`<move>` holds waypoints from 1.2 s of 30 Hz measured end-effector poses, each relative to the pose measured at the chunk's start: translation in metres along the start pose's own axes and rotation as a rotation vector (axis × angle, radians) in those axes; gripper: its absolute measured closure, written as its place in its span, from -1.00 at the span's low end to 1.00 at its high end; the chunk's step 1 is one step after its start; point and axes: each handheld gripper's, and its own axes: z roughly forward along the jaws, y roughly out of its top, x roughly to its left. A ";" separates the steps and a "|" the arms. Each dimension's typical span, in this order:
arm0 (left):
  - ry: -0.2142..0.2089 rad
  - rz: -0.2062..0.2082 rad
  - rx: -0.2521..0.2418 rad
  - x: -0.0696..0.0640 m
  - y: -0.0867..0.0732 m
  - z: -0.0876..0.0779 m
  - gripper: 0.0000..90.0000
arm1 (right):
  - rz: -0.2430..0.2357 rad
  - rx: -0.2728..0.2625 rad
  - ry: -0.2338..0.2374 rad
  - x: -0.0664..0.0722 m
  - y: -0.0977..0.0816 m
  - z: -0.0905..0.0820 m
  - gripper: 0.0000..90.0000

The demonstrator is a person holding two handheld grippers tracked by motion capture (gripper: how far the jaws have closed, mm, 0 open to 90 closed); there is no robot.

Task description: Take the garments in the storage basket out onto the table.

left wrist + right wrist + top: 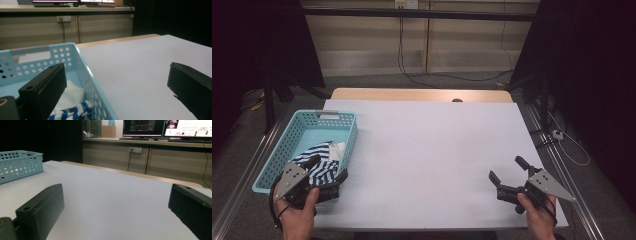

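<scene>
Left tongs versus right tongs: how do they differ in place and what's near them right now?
The left tongs reach over the near end of the blue basket, above the striped cloth; the right tongs sit at the table's near right over bare white surface. The left straddle the basket's wall; the right straddle nothing. Both are open and empty.

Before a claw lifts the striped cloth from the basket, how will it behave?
The blue-and-white striped cloth lies crumpled in the light-blue perforated basket, so it is probably soft and would droop. It looks thin and likely light. It might drag over the low rim.
</scene>
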 end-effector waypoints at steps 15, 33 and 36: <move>-0.049 0.023 0.061 0.023 0.020 0.001 -0.92 | 0.009 0.002 0.013 0.000 0.000 0.003 -1.00; -0.031 0.004 0.215 0.056 0.039 0.001 -0.90 | -0.009 0.008 0.025 0.004 0.001 0.005 -1.00; -0.019 -0.023 0.215 0.062 0.039 0.001 -0.90 | -0.015 0.010 0.028 0.004 0.001 0.006 -1.00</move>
